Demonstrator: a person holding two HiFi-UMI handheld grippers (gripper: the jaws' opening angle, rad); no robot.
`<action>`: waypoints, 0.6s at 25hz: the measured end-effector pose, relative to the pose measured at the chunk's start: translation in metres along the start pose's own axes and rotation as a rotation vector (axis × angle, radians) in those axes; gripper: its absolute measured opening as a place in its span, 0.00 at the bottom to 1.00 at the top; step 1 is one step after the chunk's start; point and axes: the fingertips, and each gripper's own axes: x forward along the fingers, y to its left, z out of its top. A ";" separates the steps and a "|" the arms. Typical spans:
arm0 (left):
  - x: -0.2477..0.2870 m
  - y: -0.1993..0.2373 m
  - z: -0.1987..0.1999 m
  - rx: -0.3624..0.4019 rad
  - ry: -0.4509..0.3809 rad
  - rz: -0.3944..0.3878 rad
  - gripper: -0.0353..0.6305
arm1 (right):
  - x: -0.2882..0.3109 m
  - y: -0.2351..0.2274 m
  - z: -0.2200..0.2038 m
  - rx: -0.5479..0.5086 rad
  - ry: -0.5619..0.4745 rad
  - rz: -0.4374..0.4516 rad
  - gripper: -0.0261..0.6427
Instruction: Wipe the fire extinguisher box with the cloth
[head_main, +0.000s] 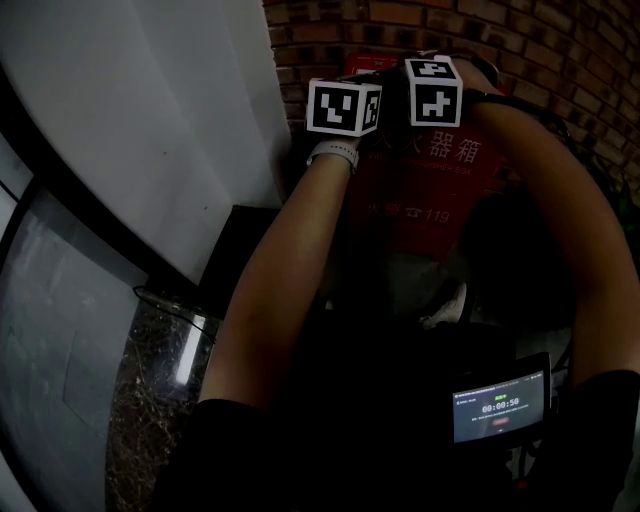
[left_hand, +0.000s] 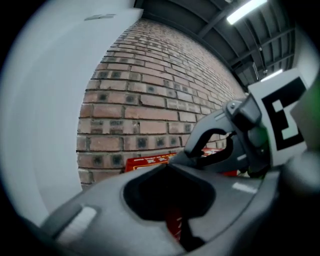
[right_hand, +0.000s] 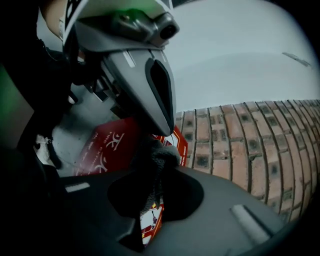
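Note:
The red fire extinguisher box (head_main: 420, 195) with white characters stands against a brick wall, straight ahead of both arms. Both marker cubes, left (head_main: 345, 107) and right (head_main: 433, 90), are side by side in front of the box's top, and the jaws beyond them are hidden. In the right gripper view my right gripper (right_hand: 162, 172) is shut on a dark grey cloth (right_hand: 159, 156), which bunches out of the jaws close to the box (right_hand: 107, 147). My left gripper (left_hand: 167, 166) is shut with nothing seen in it, and the box's red top (left_hand: 147, 162) shows just beyond it.
A brick wall (left_hand: 150, 100) rises behind the box, with a white wall (head_main: 150, 120) to its left. A dark low cabinet (head_main: 235, 250) and speckled stone floor (head_main: 150, 380) lie at the lower left. A small lit screen (head_main: 500, 405) hangs at my chest.

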 end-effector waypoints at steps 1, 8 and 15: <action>0.000 0.000 0.000 -0.009 0.000 0.001 0.06 | -0.003 0.003 0.002 -0.002 -0.005 0.006 0.08; 0.000 0.002 -0.001 -0.072 0.023 0.007 0.06 | -0.026 0.021 0.012 -0.060 -0.017 0.024 0.08; -0.005 -0.030 0.015 -0.033 -0.007 -0.022 0.06 | -0.049 -0.010 -0.028 -0.009 0.025 -0.053 0.08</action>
